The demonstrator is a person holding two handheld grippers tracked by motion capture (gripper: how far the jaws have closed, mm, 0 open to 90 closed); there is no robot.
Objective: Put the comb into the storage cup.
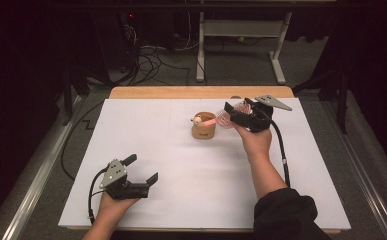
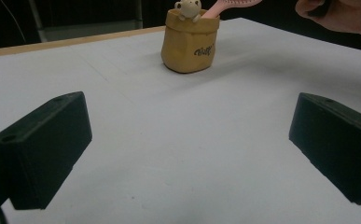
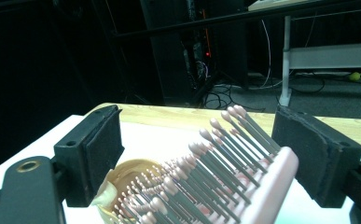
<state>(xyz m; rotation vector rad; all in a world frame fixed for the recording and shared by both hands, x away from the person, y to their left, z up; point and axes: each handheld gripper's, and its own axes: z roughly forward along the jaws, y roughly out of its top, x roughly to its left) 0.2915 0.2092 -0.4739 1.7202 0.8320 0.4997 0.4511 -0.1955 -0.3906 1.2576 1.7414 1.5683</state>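
A tan cup [image 1: 203, 131] [image 2: 190, 46] with a small bear figure [image 1: 197, 120] on its rim stands at the back middle of the white table top [image 1: 171, 165]. A pink hairbrush [image 1: 224, 120] [image 3: 243, 186] has its handle in the cup and leans out to the right. My right gripper [image 1: 229, 116] [image 3: 197, 135] is shut on the brush head. The head lies between the pads with its bristles up, and its pink edge rests against the right pad. My left gripper [image 1: 142, 168] [image 2: 190, 116] rests near the front left, wide open and empty, pointing toward the cup.
The table's wooden back edge [image 1: 201, 92] runs behind the cup. A white desk frame [image 1: 241, 30] and loose cables [image 1: 156, 60] are on the dark floor beyond. The right gripper's cable [image 1: 282, 150] trails along the forearm.
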